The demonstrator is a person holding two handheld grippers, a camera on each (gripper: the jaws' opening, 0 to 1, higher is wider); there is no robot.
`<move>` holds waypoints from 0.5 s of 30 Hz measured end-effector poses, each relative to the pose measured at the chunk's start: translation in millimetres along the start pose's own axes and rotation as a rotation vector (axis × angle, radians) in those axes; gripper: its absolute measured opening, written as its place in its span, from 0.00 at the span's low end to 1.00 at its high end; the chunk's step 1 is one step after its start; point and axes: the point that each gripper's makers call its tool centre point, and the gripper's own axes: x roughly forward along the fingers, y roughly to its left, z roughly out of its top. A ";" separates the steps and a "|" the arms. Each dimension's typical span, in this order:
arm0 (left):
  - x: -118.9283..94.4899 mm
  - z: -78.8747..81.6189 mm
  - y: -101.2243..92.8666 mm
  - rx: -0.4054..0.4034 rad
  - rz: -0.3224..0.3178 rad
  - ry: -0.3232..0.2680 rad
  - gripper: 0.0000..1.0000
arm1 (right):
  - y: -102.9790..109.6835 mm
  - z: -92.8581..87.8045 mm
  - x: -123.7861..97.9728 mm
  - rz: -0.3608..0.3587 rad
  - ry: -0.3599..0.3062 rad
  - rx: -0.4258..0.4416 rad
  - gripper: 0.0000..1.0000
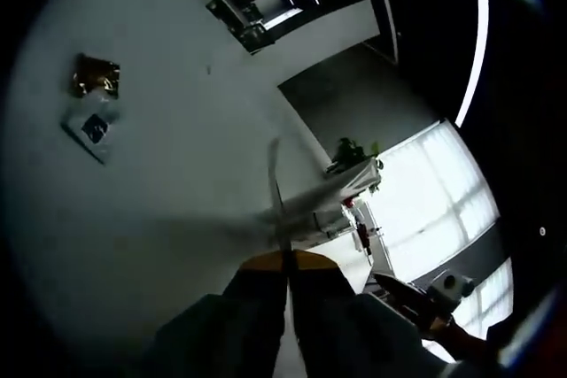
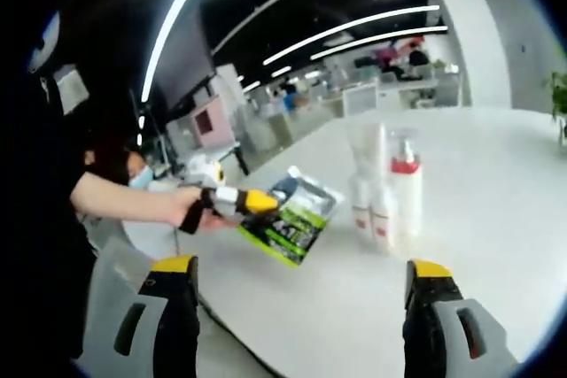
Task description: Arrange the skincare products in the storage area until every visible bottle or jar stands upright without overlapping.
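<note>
A cluster of white skincare bottles (image 2: pixel 383 192) stands upright on the round white table (image 2: pixel 496 183); one is a pump bottle with a red collar (image 2: pixel 406 165). To their left, just above the table, hangs a green-and-black sachet (image 2: pixel 288 214), pinched by my left gripper (image 2: pixel 248 203) in a person's hand. In the left gripper view the left gripper (image 1: pixel 285 258) has its jaws together on that sachet (image 1: pixel 276 192), seen edge-on and blurred. My right gripper (image 2: pixel 302 267) stands wide open near the table's front edge, with nothing between its yellow-tipped fingers (image 2: pixel 174 265).
A gold packet (image 1: pixel 96 75) and a blue-and-white packet (image 1: pixel 89 130) lie flat on the white table (image 1: pixel 177 201). A potted plant (image 1: pixel 350 152) stands at its far edge. The right gripper (image 1: pixel 425 298) shows at lower right. Office desks and bright windows lie beyond.
</note>
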 end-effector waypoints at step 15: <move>23.2 -1.4 17.7 -0.038 0.012 0.017 0.00 | -9.6 -7.9 -2.6 -0.034 0.031 -0.017 0.99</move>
